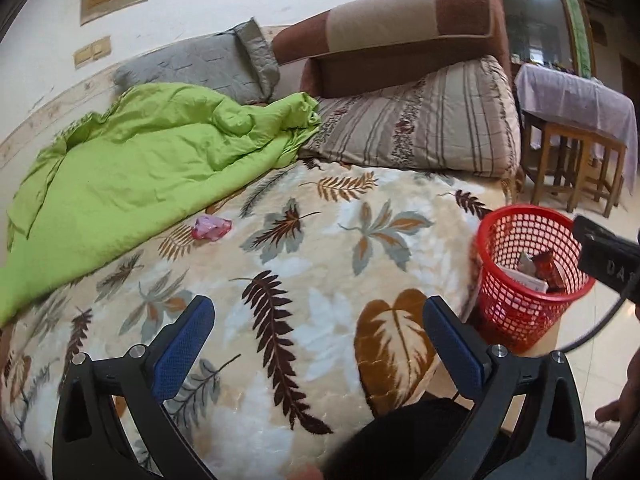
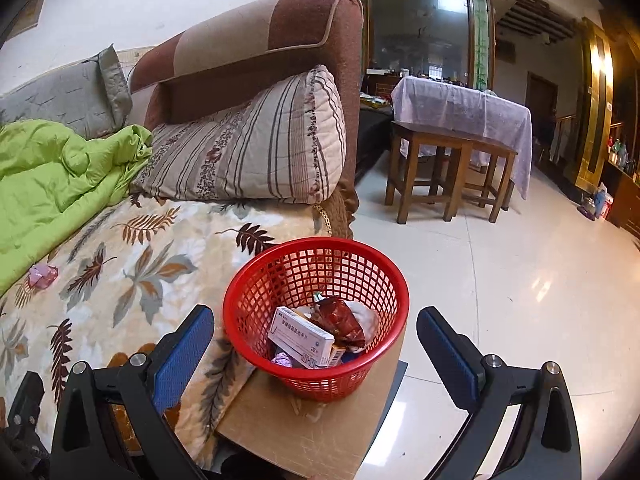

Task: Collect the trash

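My left gripper [image 1: 318,344] has its blue-padded fingers spread wide, nothing between them, hovering over the cream plush blanket with brown and grey leaf print [image 1: 304,248]. My right gripper [image 2: 316,350] is also spread wide and empty, hanging just short of the red plastic mesh basket [image 2: 256,280], which sits on a tan board [image 2: 304,432] beside the bed edge.

In the basket: a white cardboard medicine box [image 2: 300,336] with blue print, "28" readable on its end, the rest of the text too small for me to read; a crumpled dark red wrapper [image 2: 344,316] against it; a small lilac scrap [image 2: 282,359] low at the front.

Remaining trash: a crumpled pink wrapper [image 1: 211,227] lying on the blanket, just beside the edge of the rumpled lime green quilt [image 1: 120,168], well apart from both grippers and from the basket.

Further back: striped beige pillow [image 1: 420,132], grey quilted pillow [image 1: 192,66], brown sofa arm [image 1: 400,28]. Beyond, wooden stools [image 2: 436,168] under a table draped in pale lilac cloth [image 2: 472,108]
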A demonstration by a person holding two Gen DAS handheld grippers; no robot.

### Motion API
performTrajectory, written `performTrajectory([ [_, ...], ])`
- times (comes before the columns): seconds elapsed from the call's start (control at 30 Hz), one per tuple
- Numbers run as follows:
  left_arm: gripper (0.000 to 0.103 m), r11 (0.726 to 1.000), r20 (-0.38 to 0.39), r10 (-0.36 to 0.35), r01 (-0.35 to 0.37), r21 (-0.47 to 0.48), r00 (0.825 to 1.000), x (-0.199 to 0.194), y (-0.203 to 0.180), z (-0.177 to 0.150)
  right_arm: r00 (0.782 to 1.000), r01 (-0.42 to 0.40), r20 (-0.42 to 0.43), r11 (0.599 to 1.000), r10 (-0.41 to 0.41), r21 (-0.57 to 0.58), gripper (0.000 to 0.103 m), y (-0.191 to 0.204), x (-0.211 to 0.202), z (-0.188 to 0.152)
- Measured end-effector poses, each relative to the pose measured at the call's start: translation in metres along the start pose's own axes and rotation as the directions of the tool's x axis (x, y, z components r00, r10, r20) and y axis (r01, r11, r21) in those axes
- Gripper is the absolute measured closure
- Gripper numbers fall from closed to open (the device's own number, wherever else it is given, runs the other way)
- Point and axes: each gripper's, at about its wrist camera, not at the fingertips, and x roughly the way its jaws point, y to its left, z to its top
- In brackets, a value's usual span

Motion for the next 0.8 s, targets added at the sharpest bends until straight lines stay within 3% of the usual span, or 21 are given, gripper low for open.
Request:
performTrajectory([
  [0.63, 0.000, 0.993, -0.010, -0.108, 0.108, -0.041, 0.994, 0.009, 0.008, -0.010, 0.999, 0.028, -0.025, 0.999, -0.029, -0.022, 0.001, 0.006, 0.006, -0.007],
  [0.8, 0.000, 0.994, -0.002, -0.109, 0.109, -0.032, 0.994, 0.008, 0.007, -0.011, 0.999, 0.030, -0.029, 0.999, -0.031, -0.025, 0.001, 0.007, 0.007, -0.008],
])
